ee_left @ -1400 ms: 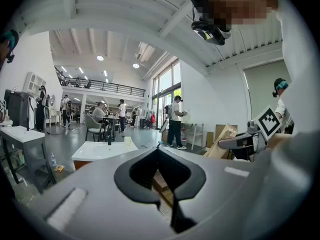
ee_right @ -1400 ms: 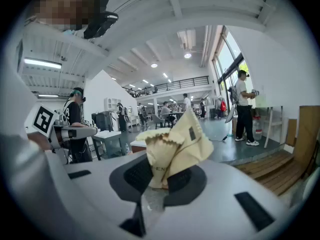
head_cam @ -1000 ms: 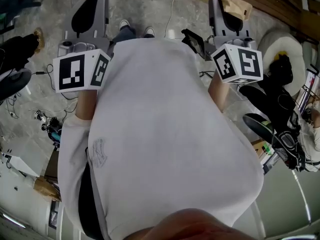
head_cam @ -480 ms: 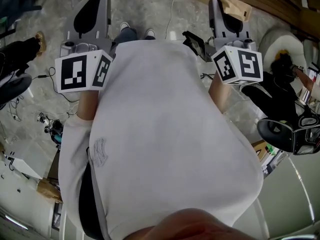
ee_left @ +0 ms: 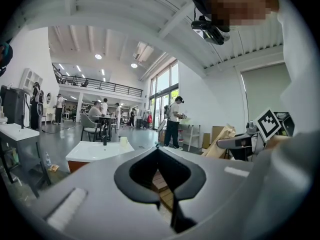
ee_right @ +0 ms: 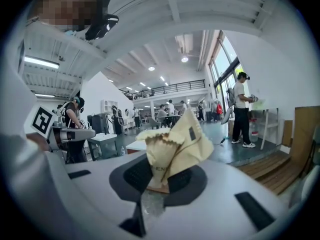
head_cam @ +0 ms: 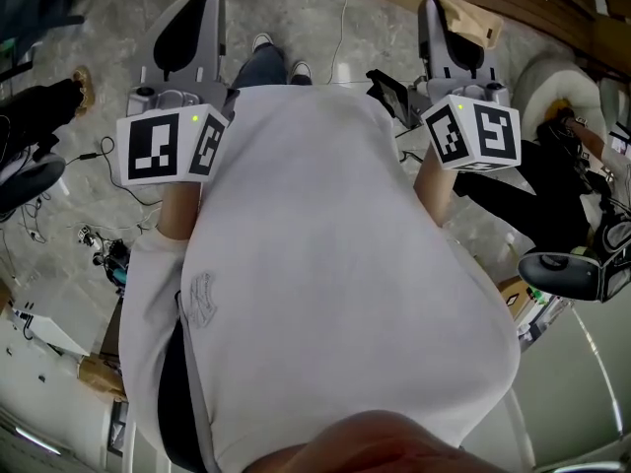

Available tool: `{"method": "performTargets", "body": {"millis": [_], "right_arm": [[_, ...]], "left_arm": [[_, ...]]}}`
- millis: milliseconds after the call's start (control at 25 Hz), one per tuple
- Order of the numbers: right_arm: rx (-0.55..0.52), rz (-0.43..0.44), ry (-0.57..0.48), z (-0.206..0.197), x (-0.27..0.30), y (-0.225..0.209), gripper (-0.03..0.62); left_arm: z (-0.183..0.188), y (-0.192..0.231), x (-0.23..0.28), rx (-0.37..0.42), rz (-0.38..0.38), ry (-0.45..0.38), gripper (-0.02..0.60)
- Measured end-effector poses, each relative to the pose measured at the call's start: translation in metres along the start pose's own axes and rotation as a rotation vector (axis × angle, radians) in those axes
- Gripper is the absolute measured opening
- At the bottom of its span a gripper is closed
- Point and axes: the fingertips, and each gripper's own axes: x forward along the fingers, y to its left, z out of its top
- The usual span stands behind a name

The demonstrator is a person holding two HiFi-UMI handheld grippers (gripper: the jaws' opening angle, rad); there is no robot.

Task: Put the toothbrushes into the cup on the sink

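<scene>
Mottled grey floor (head_cam: 286, 8) spreads beneath the person's white shirt (head_cam: 315, 264), which fills most of the head view. At the shirt's 10 o'clock the left gripper (head_cam: 197, 3) has its jaws pressed together on nothing. At 2 o'clock the right gripper (head_cam: 434, 18) pinches a crumpled cream cloth (ee_right: 175, 144). Farther off, at 10 o'clock from the left gripper's tips, a white sink (ee_left: 96, 152) stands on the floor with a pale cup (ee_left: 123, 141) on its top. Beyond it, people (ee_left: 173, 121) stand by tall windows (ee_left: 162, 91).
</scene>
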Motion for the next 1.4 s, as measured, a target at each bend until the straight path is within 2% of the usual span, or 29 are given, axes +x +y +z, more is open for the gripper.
{"method": "performTargets", "body": {"millis": [360,720,880,1400], "right_arm": [[-0.013,-0.042,0.031,0.018,0.055,0.007,0.051],[-0.030,-0.066,0.046,0.045,0.111,0.029,0.049],[-0.028,-0.076,0.045,0.043,0.123,0.035,0.049],[-0.067,-0.045,0.070,0.051,0.162,0.081,0.049]], "left_arm": [[0.003,0.060,0.036,-0.049,-0.020,0.019,0.002],[0.021,0.124,0.069,-0.055,-0.045,0.018,0.002],[0.017,0.137,0.072,-0.059,-0.056,0.019,0.002],[0.007,0.194,0.053,-0.127,-0.003,0.008,0.002]]}}
